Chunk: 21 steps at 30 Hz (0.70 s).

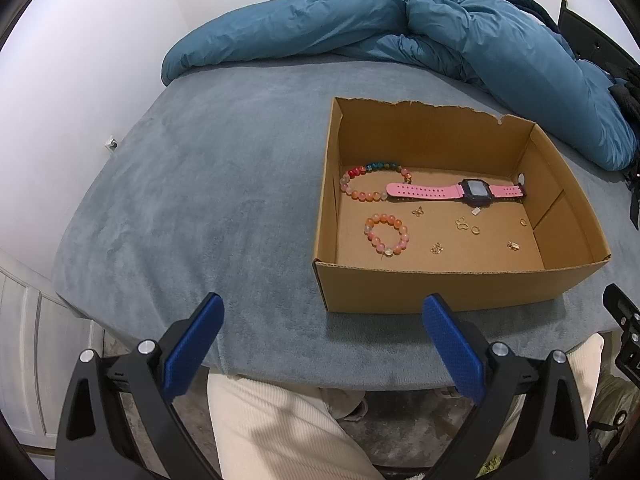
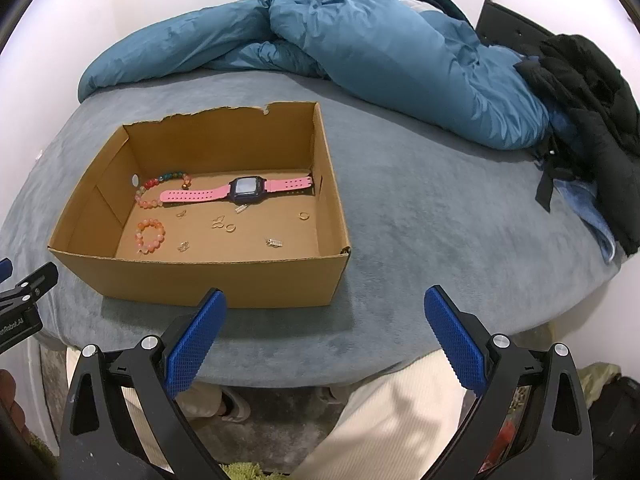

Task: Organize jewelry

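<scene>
Over the near edge of the bed, the left gripper [image 1: 323, 308] holds its blue fingers [image 1: 192, 344] spread wide with nothing between them, and the right gripper [image 2: 326, 302] stands equally wide and empty. Just beyond both sits a cardboard box [image 1: 440, 288] on the grey-blue blanket [image 1: 208, 208]. Inside it lie a pink watch [image 1: 460, 191] across the back, a multicoloured bead bracelet [image 1: 362, 184] touching its strap end, a smaller orange bead bracelet [image 1: 386, 234] nearer the front, and small gold pieces [image 1: 464, 224] scattered apart. A rumpled teal duvet [image 2: 360, 40] lies behind the box, with black clothing [image 2: 592, 120] at its right end.
</scene>
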Each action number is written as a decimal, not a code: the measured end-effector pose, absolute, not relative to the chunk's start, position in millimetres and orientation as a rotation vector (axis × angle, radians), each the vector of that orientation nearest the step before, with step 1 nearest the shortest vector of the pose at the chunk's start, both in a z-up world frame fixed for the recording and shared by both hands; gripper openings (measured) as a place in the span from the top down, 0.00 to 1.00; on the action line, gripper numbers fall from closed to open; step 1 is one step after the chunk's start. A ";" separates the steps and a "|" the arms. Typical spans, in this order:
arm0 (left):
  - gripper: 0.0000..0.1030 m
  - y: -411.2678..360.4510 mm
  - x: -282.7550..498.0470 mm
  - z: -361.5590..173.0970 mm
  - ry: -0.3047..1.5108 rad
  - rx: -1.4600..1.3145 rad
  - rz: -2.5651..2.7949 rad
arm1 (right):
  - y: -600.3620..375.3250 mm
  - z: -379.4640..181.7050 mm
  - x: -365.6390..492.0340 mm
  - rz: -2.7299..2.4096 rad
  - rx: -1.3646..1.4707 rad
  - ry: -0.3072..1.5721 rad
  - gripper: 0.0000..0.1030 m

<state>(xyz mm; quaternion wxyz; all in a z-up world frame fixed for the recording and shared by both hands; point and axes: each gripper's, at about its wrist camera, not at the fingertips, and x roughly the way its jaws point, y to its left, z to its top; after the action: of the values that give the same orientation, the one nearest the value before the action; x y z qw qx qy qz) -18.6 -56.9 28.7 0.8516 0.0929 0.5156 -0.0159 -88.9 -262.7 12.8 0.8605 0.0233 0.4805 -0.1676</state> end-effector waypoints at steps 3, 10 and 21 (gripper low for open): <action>0.05 -57.0 -18.9 28.5 1.085 0.195 -0.033 | -262.4 12.5 -88.2 -0.351 0.051 1.011 0.08; 0.05 -57.1 -18.4 28.6 1.089 0.193 -0.037 | -262.3 12.3 -87.8 -0.352 0.052 1.014 0.08; 0.05 -63.1 -19.5 31.2 1.084 0.191 -0.048 | -263.3 13.2 -89.1 -0.355 0.050 1.010 0.08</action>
<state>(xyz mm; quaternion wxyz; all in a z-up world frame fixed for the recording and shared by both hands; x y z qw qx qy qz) -19.5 -63.1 31.2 0.8521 0.0905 0.5151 -0.0227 -89.1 -263.3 13.2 0.8597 0.0238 0.4814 -0.1693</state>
